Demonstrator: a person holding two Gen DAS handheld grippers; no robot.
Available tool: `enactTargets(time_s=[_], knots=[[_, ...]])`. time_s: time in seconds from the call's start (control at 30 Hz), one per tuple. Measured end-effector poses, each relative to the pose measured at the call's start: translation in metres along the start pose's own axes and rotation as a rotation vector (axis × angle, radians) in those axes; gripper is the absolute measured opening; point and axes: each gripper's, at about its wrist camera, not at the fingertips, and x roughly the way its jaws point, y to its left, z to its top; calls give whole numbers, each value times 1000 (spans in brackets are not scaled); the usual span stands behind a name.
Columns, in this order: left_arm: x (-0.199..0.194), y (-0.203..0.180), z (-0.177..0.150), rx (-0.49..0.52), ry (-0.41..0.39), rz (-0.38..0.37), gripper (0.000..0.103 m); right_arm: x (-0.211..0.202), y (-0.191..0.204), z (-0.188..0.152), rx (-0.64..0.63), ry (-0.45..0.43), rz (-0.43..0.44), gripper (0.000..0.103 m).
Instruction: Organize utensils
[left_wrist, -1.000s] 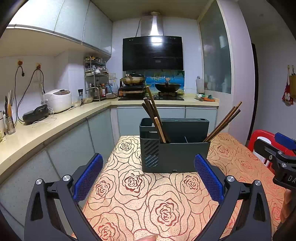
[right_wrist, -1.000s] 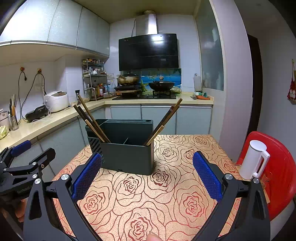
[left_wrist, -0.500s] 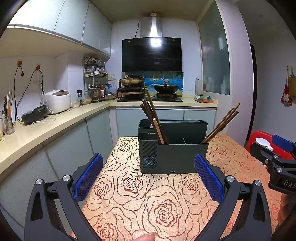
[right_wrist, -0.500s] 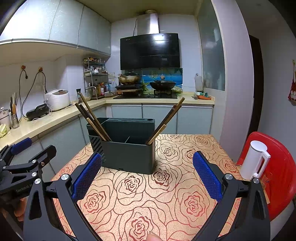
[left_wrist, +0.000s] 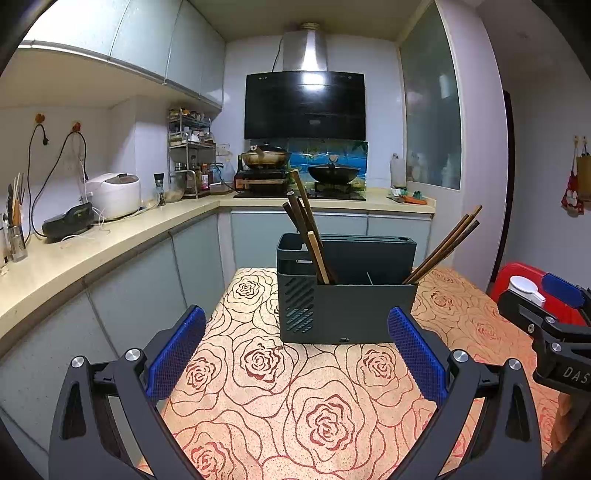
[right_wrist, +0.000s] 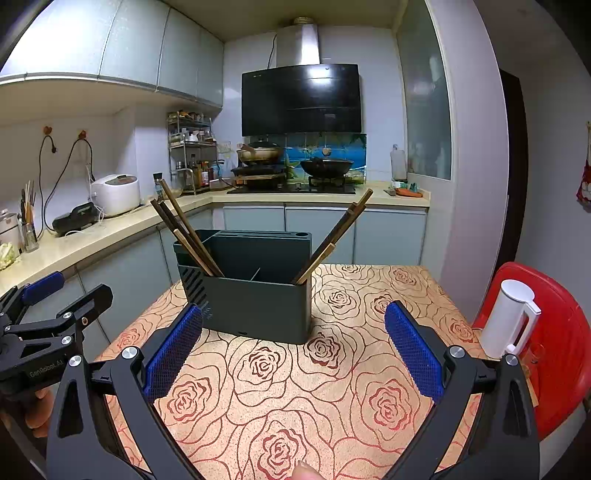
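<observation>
The left gripper (left_wrist: 295, 347) hovers level over the rose-patterned tablecloth (left_wrist: 314, 406), blue pads (left_wrist: 177, 354) spread wide and holding nothing. The dark utensil holder (left_wrist: 347, 295) stands just ahead, between the fingertips. The right gripper (right_wrist: 293, 339) is likewise wide apart and empty, with the holder ahead and slightly toward its left finger. Chopsticks (right_wrist: 184, 236) lean out of both end compartments.

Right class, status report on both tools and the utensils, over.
Left tool open, empty. Right tool open, empty. Chopsticks in holder, both ends. Nothing in the way.
</observation>
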Motion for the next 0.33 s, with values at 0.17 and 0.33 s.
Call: enactTargets(time_s=[0.17,0.33], knots=[[2,3,1,-12,9,15,96,1,1,-1,1,4,2,96],[3,5,0,-19,21,8,96,3,2,-3,1,10,3,96]])
